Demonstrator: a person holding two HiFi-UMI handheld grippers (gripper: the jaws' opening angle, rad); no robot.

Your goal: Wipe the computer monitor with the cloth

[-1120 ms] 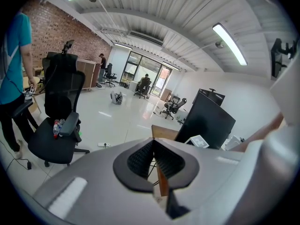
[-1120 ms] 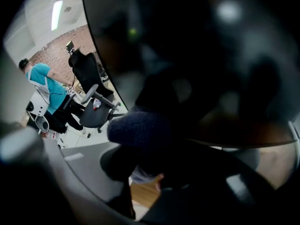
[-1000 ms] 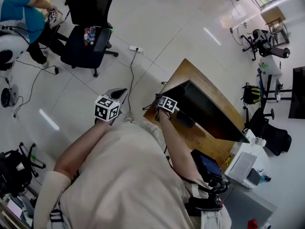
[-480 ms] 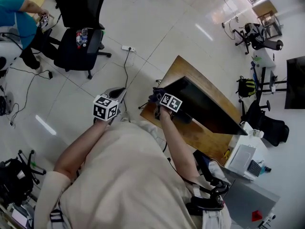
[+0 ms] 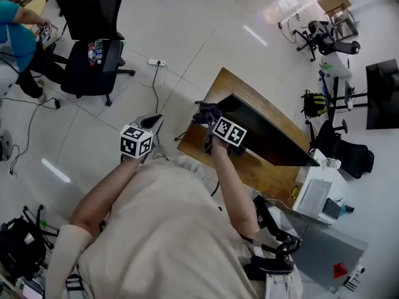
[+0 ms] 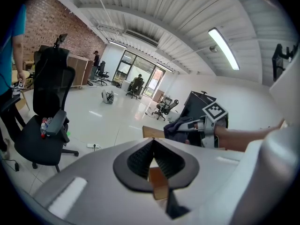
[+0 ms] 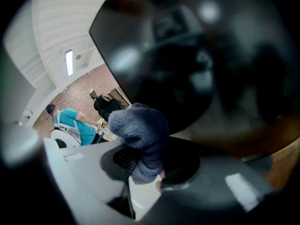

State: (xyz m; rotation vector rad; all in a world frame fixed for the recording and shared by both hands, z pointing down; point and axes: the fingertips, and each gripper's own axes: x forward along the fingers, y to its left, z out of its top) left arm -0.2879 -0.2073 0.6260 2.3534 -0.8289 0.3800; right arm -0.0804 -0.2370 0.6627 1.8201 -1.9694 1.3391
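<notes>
Pale tiled floor (image 5: 206,30) spreads around a wooden desk (image 5: 229,81); at the left, off the desk and over the floor, the left gripper (image 5: 156,121) hangs idle, its jaws pressed together on nothing; the right gripper (image 5: 209,118) pinches a bunched, fluffy blue-grey cloth (image 5: 207,111) at the near left corner of the monitor (image 5: 269,137), which stands on the desk; the screen looks dark and glossy, throwing blurred reflections; wiping seems barely begun, with most of the screen left to cover.
</notes>
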